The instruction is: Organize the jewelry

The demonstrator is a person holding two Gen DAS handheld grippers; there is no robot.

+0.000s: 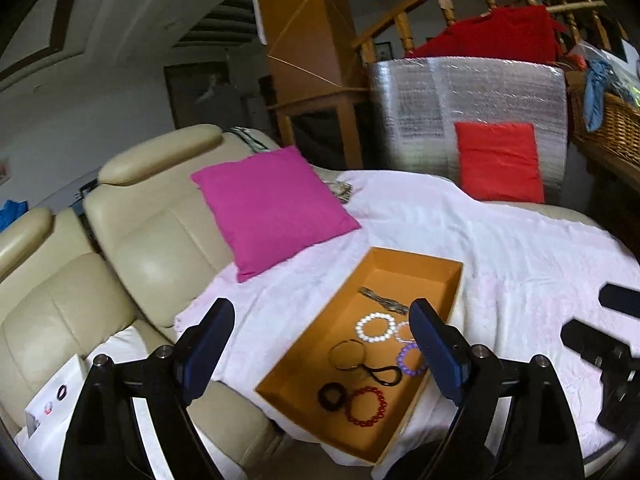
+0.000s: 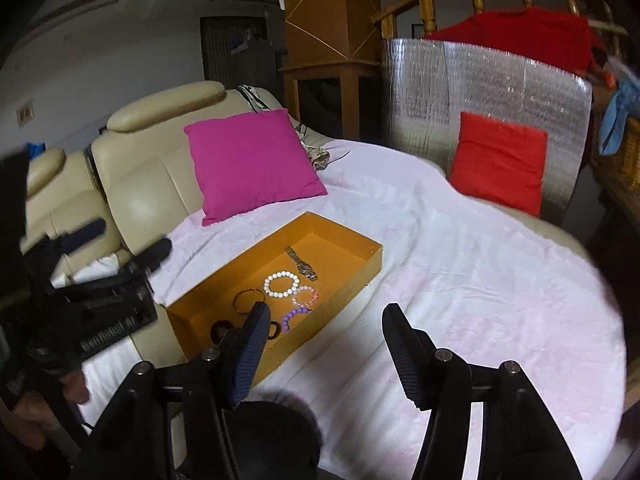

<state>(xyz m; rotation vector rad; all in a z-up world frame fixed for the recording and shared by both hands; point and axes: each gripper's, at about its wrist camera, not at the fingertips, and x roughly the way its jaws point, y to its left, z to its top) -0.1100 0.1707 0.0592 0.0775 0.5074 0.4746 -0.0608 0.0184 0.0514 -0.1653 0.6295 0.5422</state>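
From the left wrist, the left gripper [image 1: 322,344] hangs above the sofa with its jaws spread wide and nothing between them. Past its fingers, at about five o'clock from the pink cushion [image 1: 272,210], the orange box [image 1: 408,268] lies on the white blanket [image 1: 520,248]. Inside it the jewelry sits in a loose cluster: a watch [image 1: 382,300] toward twelve o'clock, a white bead bracelet [image 1: 374,327] below it, a thin bangle [image 1: 347,354], a purple bead bracelet [image 1: 409,358] partly behind the gripper's finger, a black cord [image 1: 384,374], a black hair tie [image 1: 331,396] and a red bead bracelet [image 1: 366,406] at six o'clock. The right gripper [image 1: 600,324] shows at three o'clock, blurred.

From the right wrist, the right gripper [image 2: 324,328] is parted and empty over the blanket. The box [image 2: 360,252] lies at ten o'clock from it, with the watch [image 2: 302,265], the white bracelet [image 2: 282,285], a pink bead bracelet [image 2: 306,297] and the purple one [image 2: 294,314] in view; the near pieces are hidden behind its left finger. The left gripper [image 2: 124,236] is at nine o'clock, blurred.

As far as these views reach, no jewelry lies outside the box, so the sorting looks close to done. The risks: the soft blanket lets the box tip if a finger catches its wall, and the crowded bracelets touch, so a careless pinch could lift two at once or drag the cord along.
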